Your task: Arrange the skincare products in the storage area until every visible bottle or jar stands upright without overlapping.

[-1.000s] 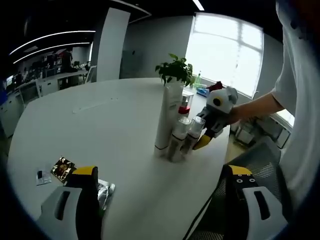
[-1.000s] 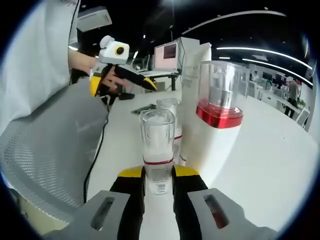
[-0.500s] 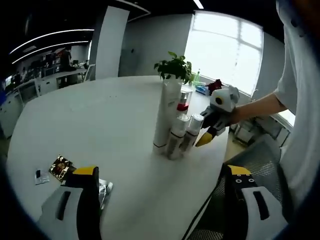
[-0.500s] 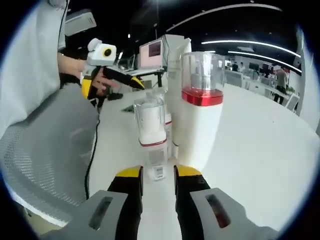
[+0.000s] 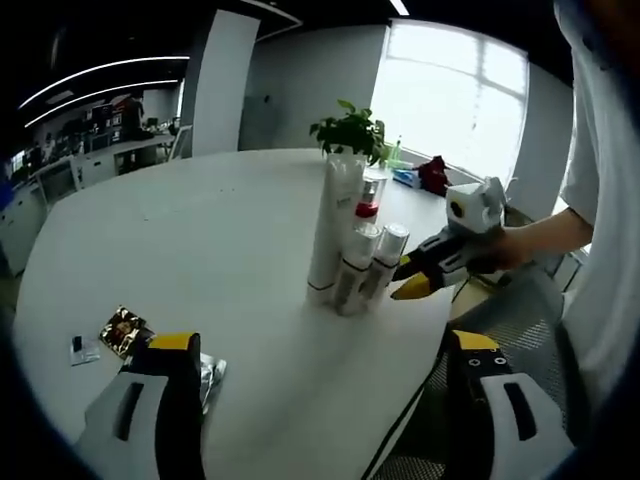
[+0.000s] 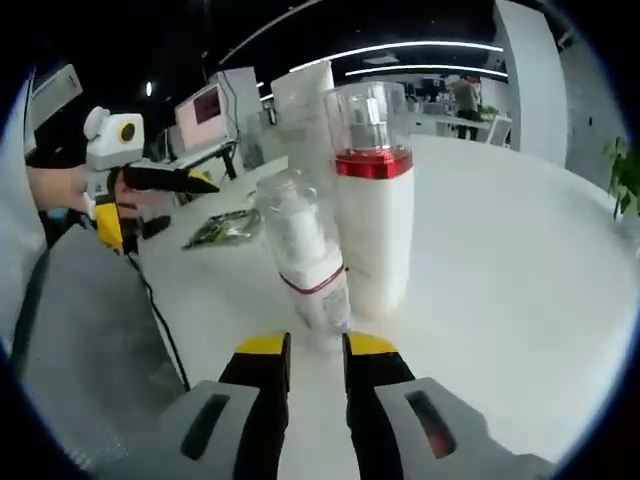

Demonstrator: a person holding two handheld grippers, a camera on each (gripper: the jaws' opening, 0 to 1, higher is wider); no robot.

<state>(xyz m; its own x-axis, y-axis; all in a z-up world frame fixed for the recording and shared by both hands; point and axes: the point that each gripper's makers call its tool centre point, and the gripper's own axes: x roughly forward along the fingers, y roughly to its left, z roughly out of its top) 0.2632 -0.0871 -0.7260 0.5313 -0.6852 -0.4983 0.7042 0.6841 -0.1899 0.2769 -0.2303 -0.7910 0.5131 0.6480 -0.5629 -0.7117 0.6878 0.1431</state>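
Note:
On the white table (image 5: 200,240) near its edge stands an upright cluster: a tall white tube (image 5: 335,225), a white bottle with a red collar (image 5: 370,197) and two small clear-capped bottles (image 5: 357,263) (image 5: 386,258). My right gripper (image 5: 408,280) comes in from the right, its tips just beside the nearest small bottle. In the right gripper view that small bottle (image 6: 305,260) stands just past my right gripper (image 6: 317,350), whose jaws are narrowly parted and hold nothing. Behind it are the red-collared bottle (image 6: 372,215) and the tube (image 6: 300,105). My left gripper (image 5: 320,375) is wide open over the table's near part.
Foil sachets (image 5: 125,332) (image 5: 210,375) lie by my left jaw. A potted plant (image 5: 350,135) stands behind the cluster. A grey mesh chair (image 5: 515,315) sits at the table edge under the person's arm. The left gripper (image 6: 158,205) shows beyond a sachet (image 6: 225,228).
My right gripper has let go of the small clear-capped bottle and drawn back from it. The bottle stays standing in the cluster. My left gripper has barely moved.

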